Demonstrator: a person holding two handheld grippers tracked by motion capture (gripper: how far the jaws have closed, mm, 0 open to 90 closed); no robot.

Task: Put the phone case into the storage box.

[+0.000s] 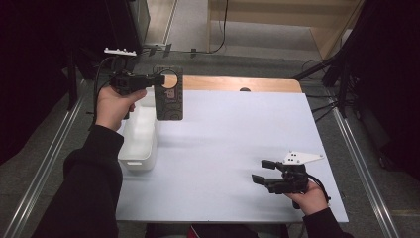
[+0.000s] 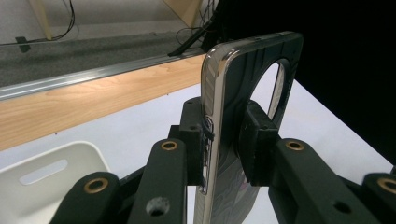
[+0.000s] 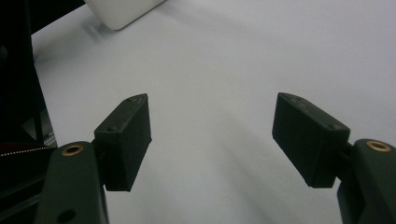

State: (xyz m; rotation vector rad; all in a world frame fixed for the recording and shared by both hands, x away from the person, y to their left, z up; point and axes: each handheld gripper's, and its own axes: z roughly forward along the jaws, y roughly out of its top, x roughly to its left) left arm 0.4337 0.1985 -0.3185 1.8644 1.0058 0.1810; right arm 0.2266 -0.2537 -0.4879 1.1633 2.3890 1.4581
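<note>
Black fingers (image 2: pixel 196 140) of the left gripper (image 1: pixel 157 79) clamp a dark phone case (image 2: pixel 243 140) edge-on between them, one pad on each flat face beside its round cutout. That case hangs upright in the air above the desk's (image 1: pixel 228 148) far left corner, just beyond the white bin (image 1: pixel 138 139) at the left edge. Near the front right corner, the right gripper (image 1: pixel 261 171) hovers with fingers (image 3: pixel 126 140) spread wide and empty.
</note>
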